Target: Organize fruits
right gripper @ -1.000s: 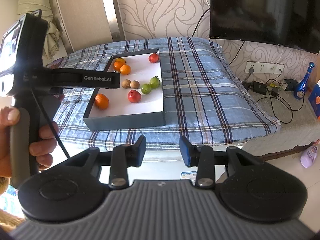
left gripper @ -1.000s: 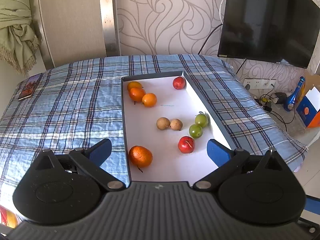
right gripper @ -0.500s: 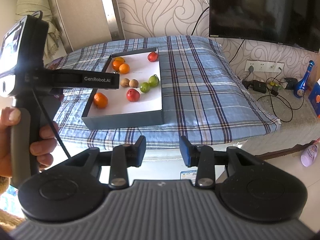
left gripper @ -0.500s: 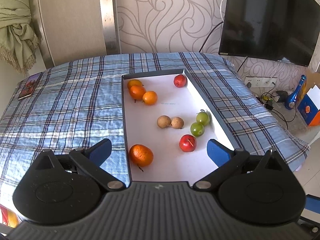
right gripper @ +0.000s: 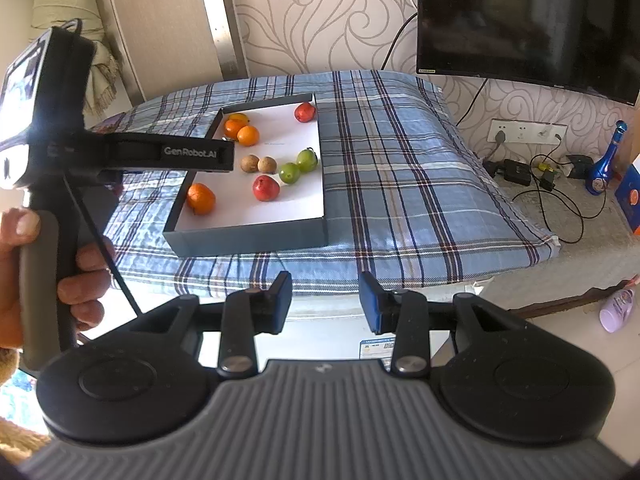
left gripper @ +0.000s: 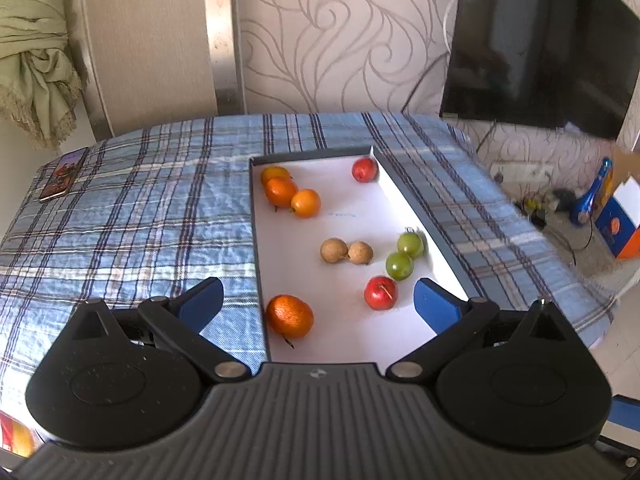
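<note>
A dark tray (left gripper: 424, 220) with a white floor lies on the plaid bed. In it are a near orange (left gripper: 289, 316), a near red fruit (left gripper: 381, 293), two green fruits (left gripper: 399, 265), two brown fruits (left gripper: 334, 250), three oranges (left gripper: 305, 202) at the far left and a far red fruit (left gripper: 364, 169). My left gripper (left gripper: 318, 304) is wide open and empty, above the tray's near end. My right gripper (right gripper: 325, 300) is open and empty, short of the bed's edge; the tray (right gripper: 248, 236) lies ahead to its left.
A phone (left gripper: 63, 174) lies at the bed's far left corner. A TV (right gripper: 528, 20) hangs on the right wall. Cables, a power strip (right gripper: 516, 170) and a blue bottle (right gripper: 604, 160) lie on the floor to the right. The hand-held left gripper handle (right gripper: 44, 216) fills the right view's left side.
Both grippers have drifted slightly towards the tray. Their jaws have not changed and no fruit has moved.
</note>
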